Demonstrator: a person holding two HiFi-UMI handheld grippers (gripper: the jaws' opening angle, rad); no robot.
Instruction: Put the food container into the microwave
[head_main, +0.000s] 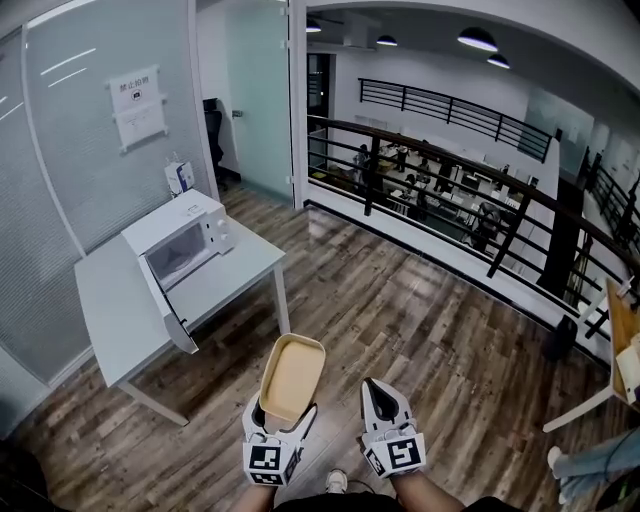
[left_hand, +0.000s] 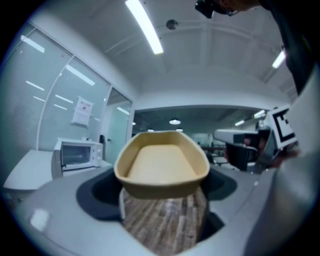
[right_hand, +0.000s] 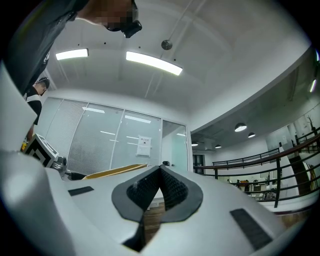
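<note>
Ahead and to the left, well apart from both claws, the microwave (head_main: 182, 238) stands door-open on the tabletop (head_main: 118, 312). The left claw (head_main: 285, 416) grips the food container (head_main: 293, 374) by its near end, long axis pointing forward. The right claw (head_main: 378, 392) is clenched and empty.

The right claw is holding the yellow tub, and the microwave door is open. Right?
Not quite. The left gripper holds the food container, as the head view shows; the right gripper is shut on nothing. The microwave door is open.
</note>
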